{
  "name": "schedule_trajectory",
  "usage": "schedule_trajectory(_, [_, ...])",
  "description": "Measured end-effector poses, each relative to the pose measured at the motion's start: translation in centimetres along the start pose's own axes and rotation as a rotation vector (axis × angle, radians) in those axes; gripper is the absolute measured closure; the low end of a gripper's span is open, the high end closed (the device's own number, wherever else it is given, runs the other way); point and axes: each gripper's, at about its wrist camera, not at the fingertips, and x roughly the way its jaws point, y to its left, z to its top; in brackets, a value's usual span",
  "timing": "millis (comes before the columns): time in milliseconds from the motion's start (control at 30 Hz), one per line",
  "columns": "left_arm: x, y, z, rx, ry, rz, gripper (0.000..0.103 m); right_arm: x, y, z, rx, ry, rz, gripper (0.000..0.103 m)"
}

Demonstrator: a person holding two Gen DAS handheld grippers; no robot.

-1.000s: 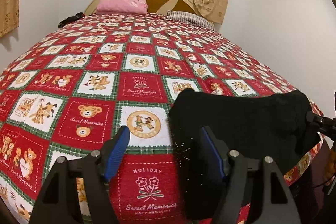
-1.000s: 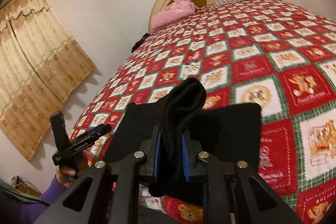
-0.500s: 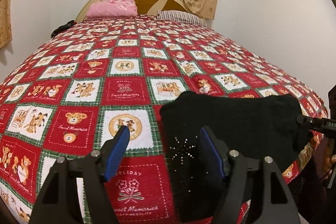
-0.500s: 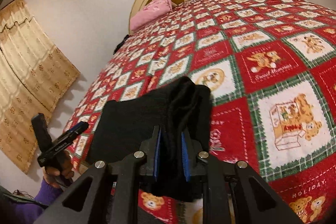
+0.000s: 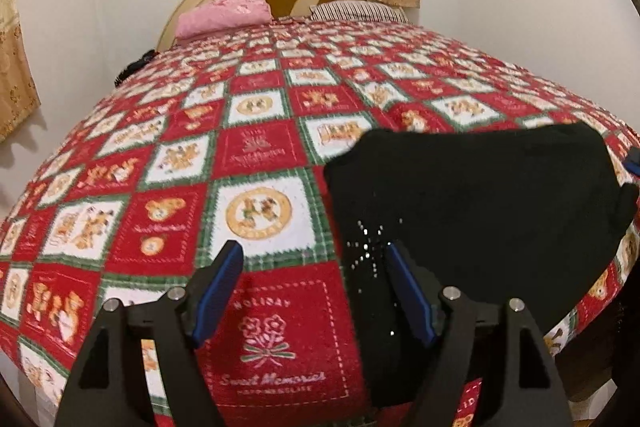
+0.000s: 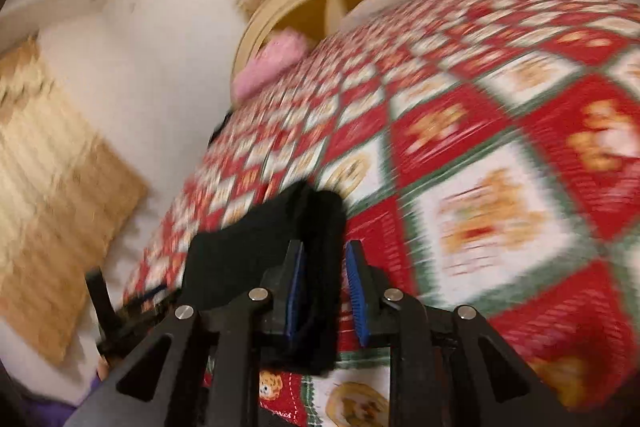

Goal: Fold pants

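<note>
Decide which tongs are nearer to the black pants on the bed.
Right. The right tongs have the black pants bunched between their fingers, jaws slightly parted. The left tongs hang wide open beside the pants' left edge.

Bare quilt (image 5: 248, 155) lies open leftward, black pants (image 5: 480, 195) (folded) filling the near right corner

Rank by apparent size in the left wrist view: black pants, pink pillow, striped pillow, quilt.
1. quilt, fills most of the frame
2. black pants, close to the camera, so they look large
3/4. pink pillow and striped pillow: similar, both far off, not ranked.
</note>
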Motion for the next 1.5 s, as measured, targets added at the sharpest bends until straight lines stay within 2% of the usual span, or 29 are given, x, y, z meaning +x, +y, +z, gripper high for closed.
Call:
schedule_trajectory(100, [-1.0, -0.3, 0.9, -0.01, -0.038, -0.021, 0.026, -1.3, 3.0, -0.1, -0.111, 0.013, 0.036, 0.08])
schedule_trajectory(200, [-1.5, -1.7, 1.7, 0.012, -0.059, -0.067, 0.026, -0.1, 6.7, -0.8, -0.226, 0.061, 0.064, 0.08])
schedule_trajectory(267, [-1.3, -3.2, 1.8, 0.052, -0.054, -0.083, 0.026, 1.6, 8.5, -1.4, -0.292, 0.097, 0.043, 0.08])
schedule_trajectory(367, [-0.6, -4.9, 1.5, 0.108, -0.036, -0.089, 0.026, 3.8, 9.2, -2.4, -0.341, 0.174, -0.005, 0.08])
schedule_trajectory(500, [0.2, -5.4, 0.3, 0.114, -0.007, -0.096, 0.026, 3.7, 7.7, -4.5, -0.395, 0.236, -0.074, 0.08])
schedule_trajectory(600, [0.5, -5.2, -0.1, 0.086, -0.003, -0.101, 0.02, 2.8, 5.7, -5.3, -0.379, 0.208, -0.051, 0.084])
schedule_trajectory(667, [0.7, -5.0, -0.4, 0.066, -0.004, -0.092, 0.01, 2.7, 4.4, -5.4, -0.358, 0.164, -0.014, 0.084])
schedule_trajectory(733, [1.1, -4.5, -0.5, 0.028, 0.011, -0.094, 0.005, 2.9, 4.0, -5.7, -0.366, 0.126, -0.003, 0.085])
schedule_trajectory(867, [0.8, -3.2, -0.5, -0.053, 0.044, -0.133, 0.005, 3.0, 5.3, -5.7, -0.419, 0.1, -0.043, 0.085])
schedule_trajectory(933, [-0.3, -3.0, -0.3, -0.039, 0.019, -0.096, 0.005, 2.5, 6.7, -5.3, -0.452, 0.087, -0.049, 0.084])
schedule_trajectory(1033, [-1.5, -3.1, 0.7, 0.002, -0.045, -0.052, 0.005, 1.5, 8.1, -3.9, -0.466, 0.014, -0.031, 0.082])
schedule_trajectory(1200, [-0.6, -4.1, 3.9, 0.037, -0.077, -0.087, 0.005, 4.4, 8.3, -1.1, -0.413, 0.01, -0.082, 0.082])
schedule_trajectory(1300, [1.4, -4.8, 5.0, 0.038, -0.042, -0.093, 0.005, 7.3, 7.4, -0.5, -0.36, 0.061, -0.087, 0.082])
schedule_trajectory(1333, [2.5, -5.2, 5.3, 0.038, -0.008, -0.095, 0.005, 8.1, 7.1, -0.5, -0.35, 0.079, -0.099, 0.082])
schedule_trajectory(1500, [5.5, -5.5, 5.0, 0.022, 0.094, -0.09, 0.004, 9.7, 6.2, -0.2, -0.3, 0.103, -0.112, 0.082])
